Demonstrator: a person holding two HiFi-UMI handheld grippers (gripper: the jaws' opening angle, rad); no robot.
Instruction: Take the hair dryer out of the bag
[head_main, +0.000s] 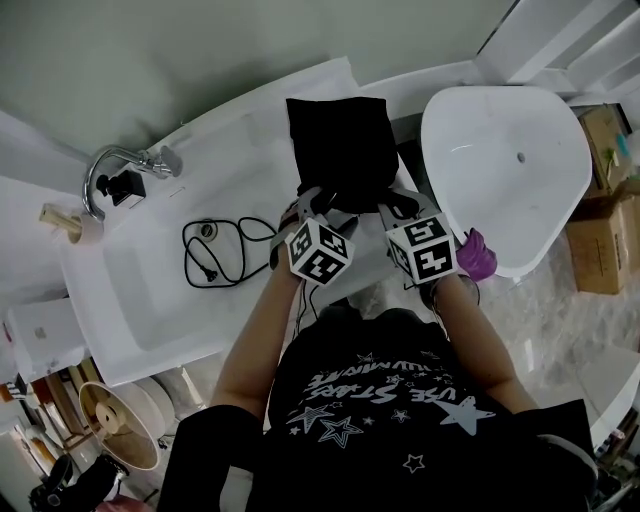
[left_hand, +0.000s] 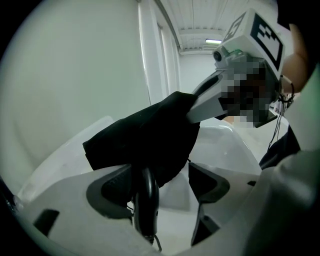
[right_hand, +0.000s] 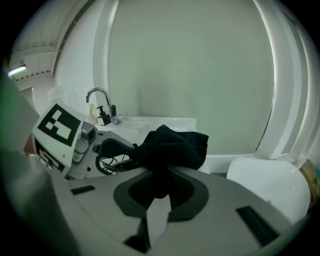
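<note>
The left gripper's (left_hand: 165, 185) jaws stand wide apart and press on nothing. Between them, close against one pad, lies the dark curved handle of the hair dryer (left_hand: 146, 205), with a thin cord leaving its near end. The rest of the dryer is covered by the black bag (left_hand: 145, 137), whose mouth sits just beyond the jaws.

The right gripper's (right_hand: 160, 192) jaws are closed on a fold of the bag's cloth at its near edge, beside the left gripper.

The bag lies on the white counter (head_main: 260, 150). Left of the bag, a black cord (head_main: 215, 250) with its plug lies looped in the sink (head_main: 150, 300), and the faucet (head_main: 110, 165) stands further left. Nearer than the bag, the person's dark shirt (head_main: 400, 400) carries white print that reads in part "USE STARS".
</note>
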